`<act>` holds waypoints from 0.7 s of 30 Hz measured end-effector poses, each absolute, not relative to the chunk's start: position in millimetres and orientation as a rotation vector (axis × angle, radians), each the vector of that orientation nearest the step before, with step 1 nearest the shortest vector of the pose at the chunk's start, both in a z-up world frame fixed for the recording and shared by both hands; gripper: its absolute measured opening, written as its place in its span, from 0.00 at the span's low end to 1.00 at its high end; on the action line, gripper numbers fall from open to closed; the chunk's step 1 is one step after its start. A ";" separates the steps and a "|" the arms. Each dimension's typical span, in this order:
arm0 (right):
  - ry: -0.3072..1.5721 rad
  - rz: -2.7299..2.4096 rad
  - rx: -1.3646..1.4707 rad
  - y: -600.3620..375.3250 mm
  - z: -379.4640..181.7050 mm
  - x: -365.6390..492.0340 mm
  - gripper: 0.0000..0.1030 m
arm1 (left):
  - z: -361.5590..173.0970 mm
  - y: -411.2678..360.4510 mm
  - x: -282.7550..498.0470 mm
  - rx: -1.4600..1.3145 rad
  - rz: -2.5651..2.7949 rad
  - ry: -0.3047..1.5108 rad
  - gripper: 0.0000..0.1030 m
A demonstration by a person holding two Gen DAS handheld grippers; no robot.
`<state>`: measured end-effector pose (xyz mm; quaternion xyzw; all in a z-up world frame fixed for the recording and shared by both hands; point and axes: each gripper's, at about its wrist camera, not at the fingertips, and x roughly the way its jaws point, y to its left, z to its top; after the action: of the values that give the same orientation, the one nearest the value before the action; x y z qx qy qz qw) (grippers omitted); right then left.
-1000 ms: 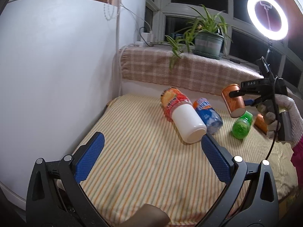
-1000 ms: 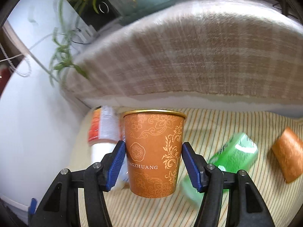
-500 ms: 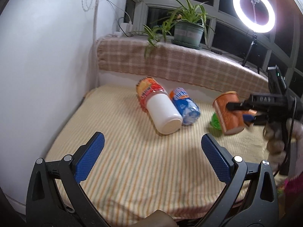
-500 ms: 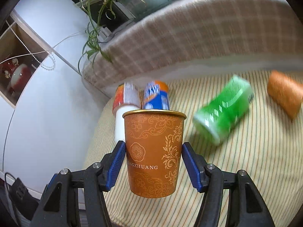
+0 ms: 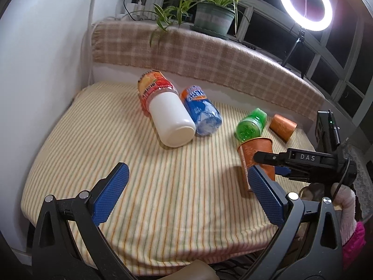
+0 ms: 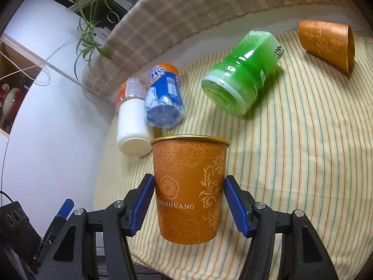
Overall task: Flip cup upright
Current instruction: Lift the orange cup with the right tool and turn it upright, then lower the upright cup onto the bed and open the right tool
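Showing R gripper [image 6: 189,206] pinching orange paper cup [image 6: 188,186] upright, rim up, over striped mattress [image 5: 144,163], nr green bottle [image 5: 251,126]. L gripper [image 5: 186,191]: fingers spread, holding nothing. Second cup [image 6: 328,42] lies on side.

Both grippers are built from black plastic frames with triangular cut-outs and silver screws, and blue ribbed pads are fitted to the fingers [image 5: 109,191]. "DAS" is printed in white on the right gripper [image 5: 272,161]. A pink sleeve [image 5: 353,239] is worn with a whitish glove [image 5: 345,200].
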<state>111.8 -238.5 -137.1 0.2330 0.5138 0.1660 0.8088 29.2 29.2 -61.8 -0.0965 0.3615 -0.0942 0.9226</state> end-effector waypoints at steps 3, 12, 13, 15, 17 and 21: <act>1.101 0.348 0.479 -237.6 -138.6 111.9 0.62 | -63.6 25.7 31.1 -0.195 -0.205 0.754 1.00; 1.093 0.337 0.432 -237.0 -138.0 110.7 0.66 | -70.2 20.5 39.4 -0.202 -0.228 0.791 1.00; 1.091 0.337 0.431 -237.7 -137.5 110.4 0.67 | -70.9 19.3 40.7 -0.203 -0.232 0.795 1.00; 1.082 0.334 0.428 -239.2 -135.5 109.0 0.73 | -71.7 16.6 42.4 -0.201 -0.243 0.800 1.00; 1.069 0.334 0.415 -241.0 -132.3 107.7 0.76 | -71.2 13.0 44.7 -0.197 -0.257 0.805 1.00; 1.034 0.311 0.398 -247.8 -124.1 101.5 0.77 | -70.4 7.2 53.6 -0.207 -0.302 0.825 1.00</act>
<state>101.5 -247.8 -124.1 0.1881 0.4889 0.1469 0.8390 53.6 7.2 -70.4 -0.0999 0.3985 -0.1462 0.8999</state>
